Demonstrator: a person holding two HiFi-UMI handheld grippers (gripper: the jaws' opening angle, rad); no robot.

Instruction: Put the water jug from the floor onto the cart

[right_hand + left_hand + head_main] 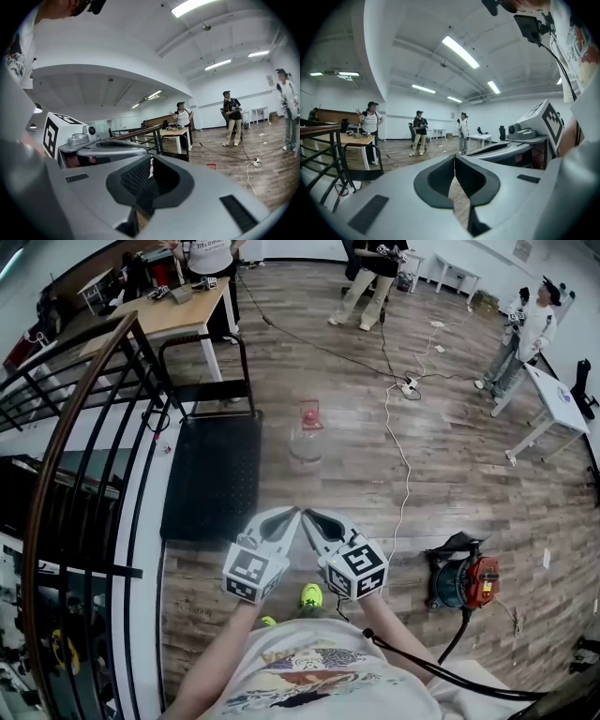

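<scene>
Wooden planks covered the floor (469, 474) in the head view, and the water jug (307, 441) stood upright on them, a little above the centre of the frame. The jug was clear and had a red cap (310, 414). The cart (211, 479), with a flat black deck and a black handle frame (220, 388) at its upper end, lay just to the left of the jug. The two were close, but I could not tell whether they touched. The jug was on the floor and not on the cart.

You held both grippers low in the frame, below the jug and well apart from it. The left gripper (292, 513) and the right gripper (310, 516) pointed up the frame, and their tips came almost together, so they made a narrow V. In the left gripper view its two jaws were pressed one against the other, with nothing between them. In the right gripper view the jaws were also closed and empty.

A dark railing (64, 418) curved along the left side of the head view. A white cable (405, 465) ran over the floor to the right of the jug, and a red and black machine (464, 579) sat at the lower right. Your yellow-green shoe (311, 595) showed just under the grippers.
</scene>
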